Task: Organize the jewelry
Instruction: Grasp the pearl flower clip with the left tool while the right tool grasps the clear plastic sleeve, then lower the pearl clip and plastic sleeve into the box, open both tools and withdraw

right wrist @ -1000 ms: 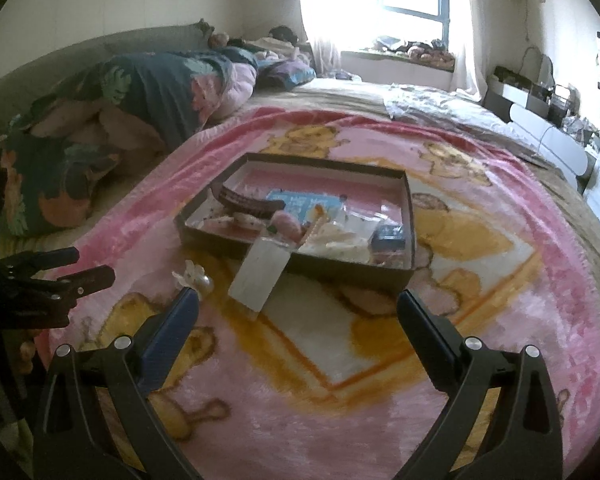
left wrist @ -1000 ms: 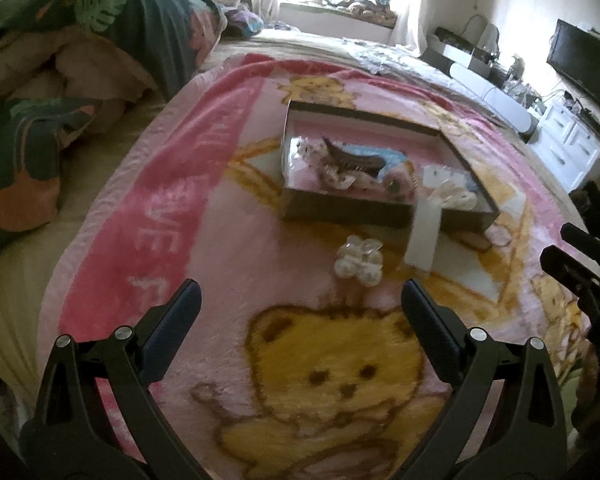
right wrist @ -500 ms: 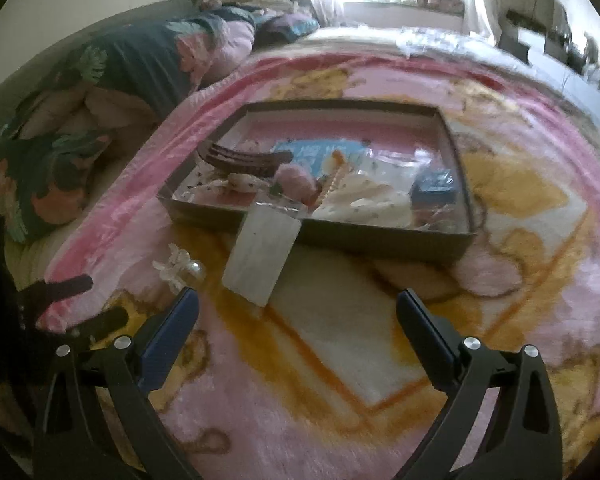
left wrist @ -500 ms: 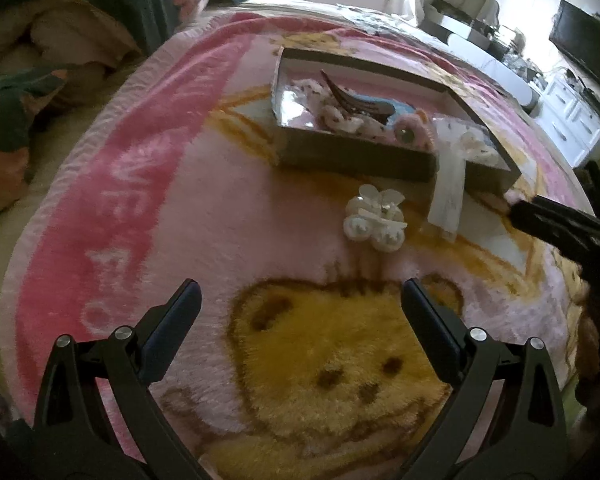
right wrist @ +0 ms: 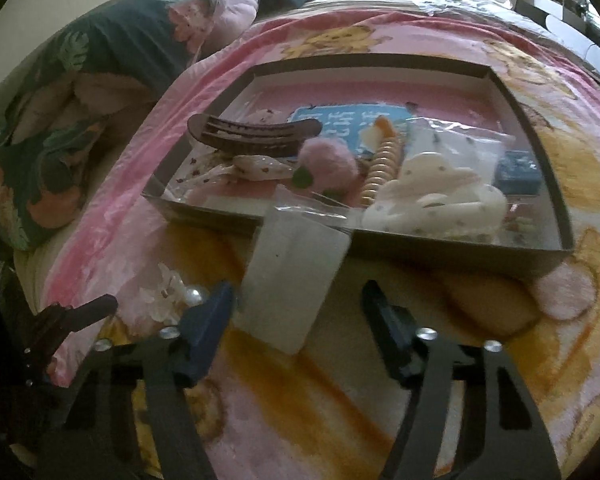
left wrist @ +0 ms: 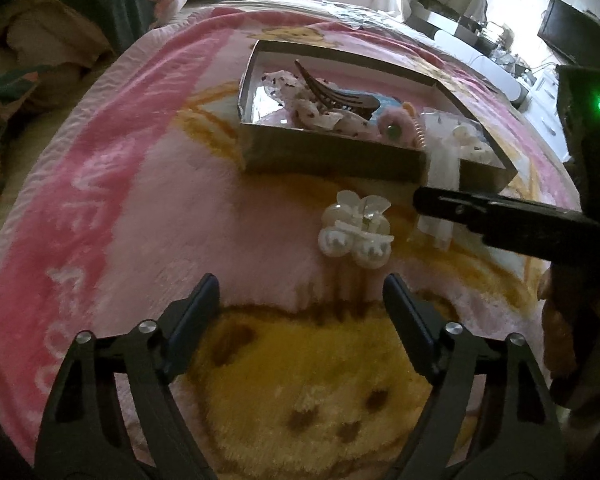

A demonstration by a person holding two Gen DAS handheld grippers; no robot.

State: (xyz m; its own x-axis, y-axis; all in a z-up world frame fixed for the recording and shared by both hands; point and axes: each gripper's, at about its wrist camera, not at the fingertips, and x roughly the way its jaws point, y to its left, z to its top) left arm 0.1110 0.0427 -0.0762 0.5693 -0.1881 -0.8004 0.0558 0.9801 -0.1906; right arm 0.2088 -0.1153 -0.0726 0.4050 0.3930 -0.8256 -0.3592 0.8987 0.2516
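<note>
1. Spread across a bed: pink blanket (left wrist: 148, 184) printed with a yellow bear, carrying a shallow grey box (left wrist: 332, 158) of hair accessories.
2. Inside the box: brown claw clip (right wrist: 256, 134), pink pompom tie (right wrist: 328, 162), gold spiral tie (right wrist: 382, 170), white dotted bow (right wrist: 436, 200), blue card (right wrist: 348, 122) toward the far wall.
3. Draped over the box's near wall and down onto the blanket: white packet in clear plastic (right wrist: 292, 280).
4. Outside the box, just in front of its near wall on the blanket: white pearl-and-flower hair clip (left wrist: 356, 230), touching neither pair of tongs.
5. Left tongs (left wrist: 300, 308) spread wide, holding nothing, poised low over the blanket on the near side of the pearl clip, further from the box.
6. Right tongs (right wrist: 296, 316) likewise parted and empty, fingers set to either side of the packet's lower end in front of the box; contact with the packet not clear.
7. Seen from the left wrist: one dark finger (left wrist: 500, 220) of the right tongs reaching across in front of the box's near wall, beside the pearl clip.
8. Left of the box: rumpled leaf-print quilt (right wrist: 80, 92).
</note>
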